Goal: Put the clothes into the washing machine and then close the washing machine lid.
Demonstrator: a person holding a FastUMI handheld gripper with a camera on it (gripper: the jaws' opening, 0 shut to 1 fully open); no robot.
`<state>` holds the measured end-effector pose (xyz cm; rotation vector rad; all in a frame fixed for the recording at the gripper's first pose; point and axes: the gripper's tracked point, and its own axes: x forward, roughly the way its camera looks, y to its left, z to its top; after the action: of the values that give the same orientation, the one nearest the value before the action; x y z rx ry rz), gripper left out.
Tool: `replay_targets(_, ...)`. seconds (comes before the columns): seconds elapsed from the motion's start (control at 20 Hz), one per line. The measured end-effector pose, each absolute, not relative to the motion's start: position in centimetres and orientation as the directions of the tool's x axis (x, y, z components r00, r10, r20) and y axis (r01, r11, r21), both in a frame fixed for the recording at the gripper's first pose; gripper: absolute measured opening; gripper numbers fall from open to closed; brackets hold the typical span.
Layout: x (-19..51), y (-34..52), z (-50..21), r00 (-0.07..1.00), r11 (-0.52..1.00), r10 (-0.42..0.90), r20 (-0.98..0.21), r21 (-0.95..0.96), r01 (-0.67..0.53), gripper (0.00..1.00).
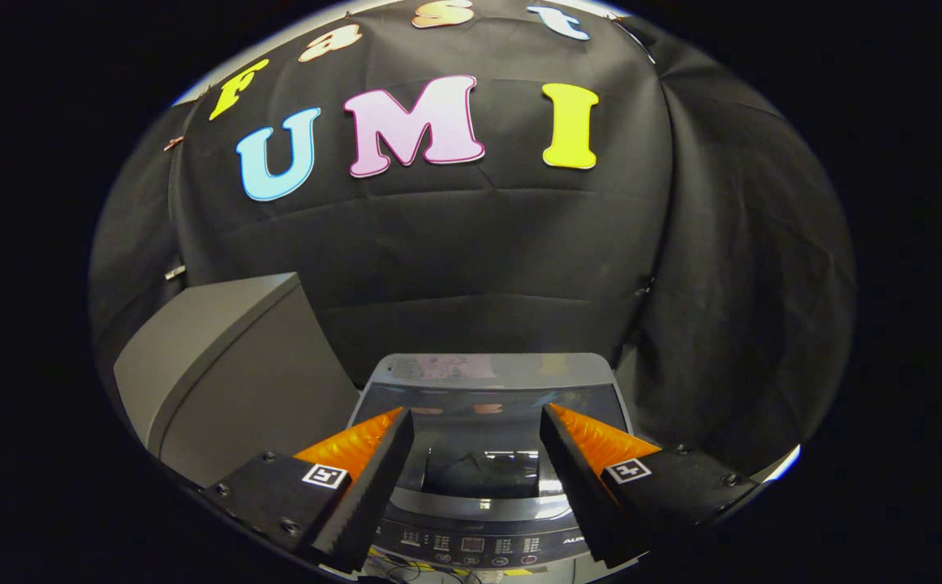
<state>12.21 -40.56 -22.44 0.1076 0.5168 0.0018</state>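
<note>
I am working in a recording booth, not a real laundry room. Black cloth [479,243] hangs as the wall behind and to the sides, creased and pinned up. A top-loading washing machine [487,381] stands against it, its glass lid [483,454] down and a button panel [475,547] along the near edge. Beside it sits a plain grey box [227,381]. My gripper [477,422] hangs above the machine, its fingers spread apart and holding nothing.

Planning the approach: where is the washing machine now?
The washing machine sits just ahead of and below the open hand-held gripper, with a grey box to its left.
</note>
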Motion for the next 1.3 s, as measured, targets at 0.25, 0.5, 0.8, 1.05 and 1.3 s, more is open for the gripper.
replay_targets(0.25,12.3,-40.0,-16.9,0.92,0.991,-0.015,-0.393,0.116,0.066,0.99)
replay_targets(0.5,10.6,-35.8,-10.7,0.965,0.989,-0.048,-0.257,0.124,0.082,0.99)
replay_targets(0.8,8.5,-27.4,-5.8,0.98,0.985,-0.099,-0.174,0.123,0.122,0.99)
replay_targets(1.05,6.7,-18.2,-2.2,0.986,0.984,-0.131,-0.1,0.106,0.141,0.98)
replay_targets(1.3,4.9,-7.9,-2.5,0.991,0.989,-0.031,-0.131,0.14,0.049,0.98)
